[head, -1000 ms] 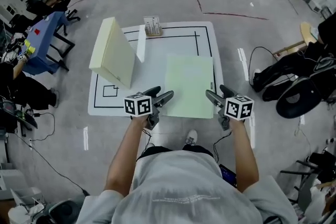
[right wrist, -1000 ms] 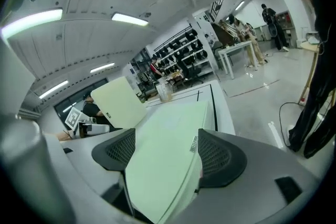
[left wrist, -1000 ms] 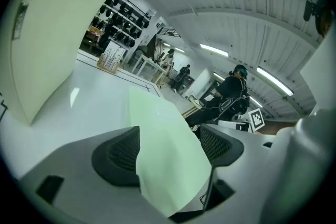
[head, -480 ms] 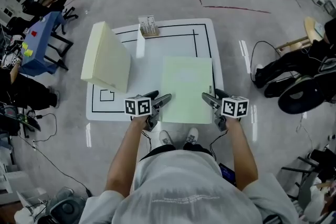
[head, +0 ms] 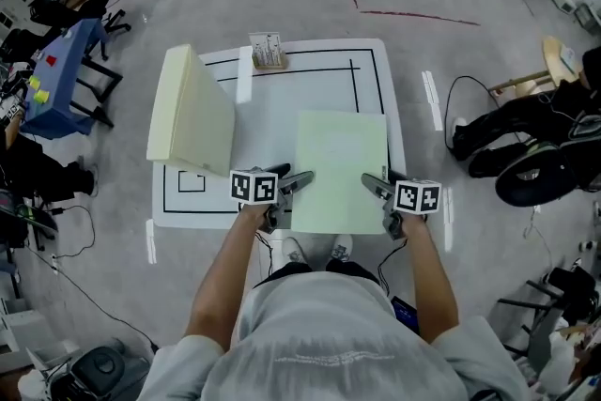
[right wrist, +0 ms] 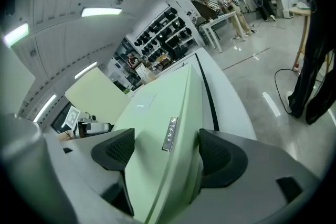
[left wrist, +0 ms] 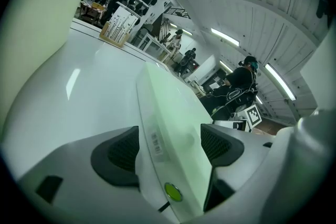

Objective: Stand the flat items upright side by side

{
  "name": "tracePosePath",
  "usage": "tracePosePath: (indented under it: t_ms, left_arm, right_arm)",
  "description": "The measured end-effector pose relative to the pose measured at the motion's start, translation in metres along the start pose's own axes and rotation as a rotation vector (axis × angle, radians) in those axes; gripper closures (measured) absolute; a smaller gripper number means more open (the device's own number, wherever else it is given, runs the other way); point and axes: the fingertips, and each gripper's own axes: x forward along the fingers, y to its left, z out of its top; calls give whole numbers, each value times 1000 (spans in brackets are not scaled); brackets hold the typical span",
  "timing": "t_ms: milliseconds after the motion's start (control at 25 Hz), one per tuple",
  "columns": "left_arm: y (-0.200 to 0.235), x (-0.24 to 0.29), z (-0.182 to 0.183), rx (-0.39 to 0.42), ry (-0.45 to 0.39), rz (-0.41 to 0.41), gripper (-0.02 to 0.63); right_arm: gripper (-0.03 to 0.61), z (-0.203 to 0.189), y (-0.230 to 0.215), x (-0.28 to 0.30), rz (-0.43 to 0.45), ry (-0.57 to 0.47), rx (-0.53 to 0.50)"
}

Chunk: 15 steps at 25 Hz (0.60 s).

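A flat pale green box lies on the white table, its near edge at the table's front edge. My left gripper is at the box's near left corner and my right gripper at its near right corner. In the left gripper view the green box fills the gap between the jaws of that gripper, and both pads touch it. The right gripper view shows the same box pressed between both pads of the right gripper. A larger pale yellow box stands on edge, leaning, at the table's left.
A small wooden rack with white cards stands at the table's far edge. A black line frames the tabletop. A blue table is on the floor to the left. Black chairs and a cable are at the right.
The green box and both grippers have come slightly nearer to the table's front edge. Both grips on the box look the same.
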Motion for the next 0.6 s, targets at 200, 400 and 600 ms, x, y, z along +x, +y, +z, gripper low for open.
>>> tracePosePath:
  t_ms: [200,400,600]
  left_arm:
    - [5,13,-2,-20,70,-43,239]
    - [4,19,-3,-65,85,-113,239]
    - [-1,25,-4,-53,72,-113,239]
  right_arm:
    - [184,2,-3,8,5,14,22]
    - [169,3,-4,11,35,-3,59]
    - [169,4,-4,10,56,-36,66]
